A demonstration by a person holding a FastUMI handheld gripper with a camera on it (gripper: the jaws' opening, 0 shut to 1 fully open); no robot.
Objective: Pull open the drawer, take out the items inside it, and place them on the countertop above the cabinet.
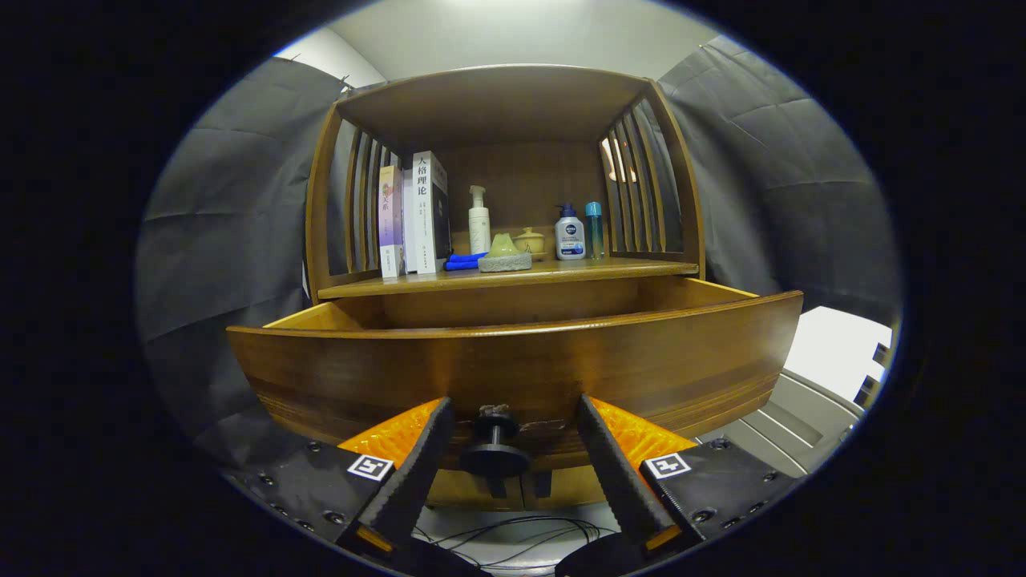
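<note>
The drawer stands pulled well out of the cabinet, its curved front just ahead of the tool. The tool's fingers are spread apart, one on each side of the knob, and neither appears to press on it; the knob sits free in the gap. From this low angle the drawer's front hides its floor, so what lies inside cannot be told.

Above the drawer, the desk already carries books, a pump bottle, a blue cloth, a stone-like piece, a small pot and two more bottles.

The pull looks finished, so the step in hand is likely to leave the knob and reach in. To do that well, back the tool straight off so a finger does not catch the knob and shove the drawer shut, then lift it above the front rim before moving forward. Come down into the drawer with fingers wide, and look inside before choosing a grasp. The bare strip of desk toward the front edge looks the safest place to set things.
</note>
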